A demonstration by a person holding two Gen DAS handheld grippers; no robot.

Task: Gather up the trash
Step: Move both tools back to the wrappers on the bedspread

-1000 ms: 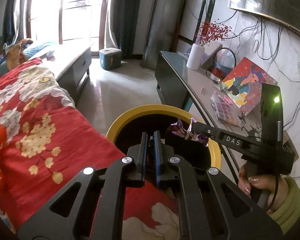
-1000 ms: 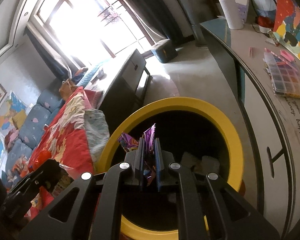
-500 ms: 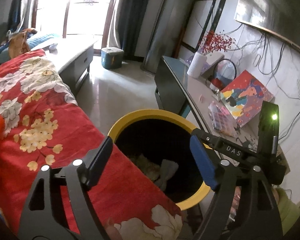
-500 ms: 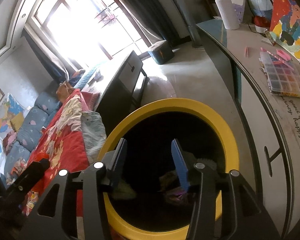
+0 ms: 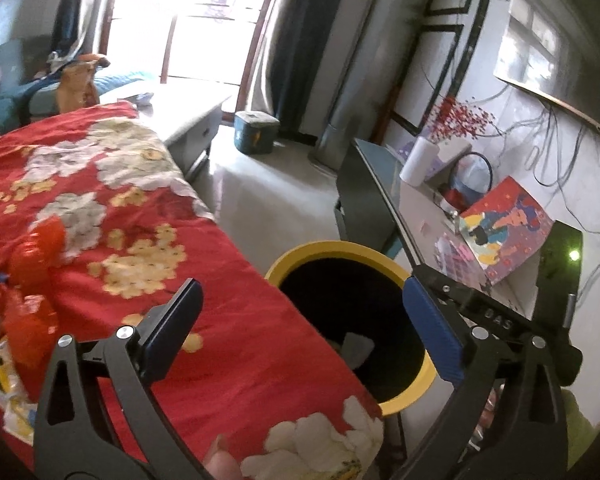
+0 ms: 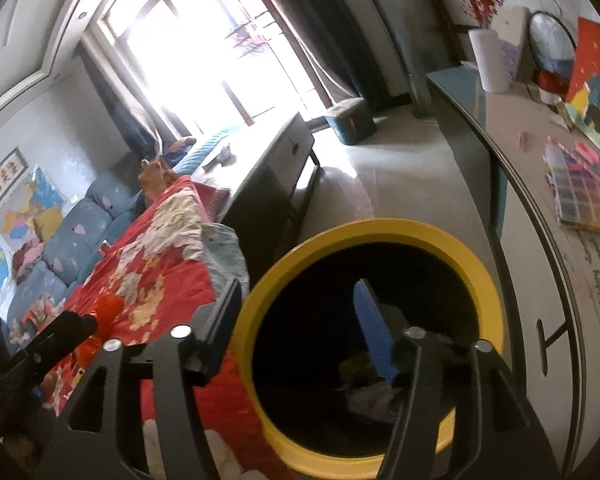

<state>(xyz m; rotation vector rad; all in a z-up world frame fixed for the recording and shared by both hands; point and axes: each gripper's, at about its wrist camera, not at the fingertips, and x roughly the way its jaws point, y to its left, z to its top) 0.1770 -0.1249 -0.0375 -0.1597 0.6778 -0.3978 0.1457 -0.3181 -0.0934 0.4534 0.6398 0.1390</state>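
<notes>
A black bin with a yellow rim (image 5: pixel 332 249) stands on the floor between the red flowered blanket (image 5: pixel 148 240) and the long desk; it also shows in the right wrist view (image 6: pixel 472 264). Crumpled trash (image 6: pixel 370 394) lies at its bottom, a pale piece (image 5: pixel 356 350) showing in the left wrist view. My left gripper (image 5: pixel 304 328) is open and empty, above the blanket edge and the bin's left side. My right gripper (image 6: pixel 296 326) is open and empty over the bin mouth; its body (image 5: pixel 496 320) shows at right in the left wrist view.
Orange-red wrappers (image 5: pixel 32 280) and yellow-white packets (image 5: pixel 4 384) lie on the blanket at the left. The desk (image 6: pixel 580 264) at right holds a bead box (image 6: pixel 580 196), a painting (image 5: pixel 504 232) and a white vase (image 5: pixel 418 164). A low cabinet (image 6: pixel 268 168) and teal stool (image 5: pixel 256 132) stand farther back.
Both grippers opened. The purple wrapper the right gripper held and whatever the left held dropped into the bin. Both grippers then pulled back and up, the left swinging toward the blanket.
</notes>
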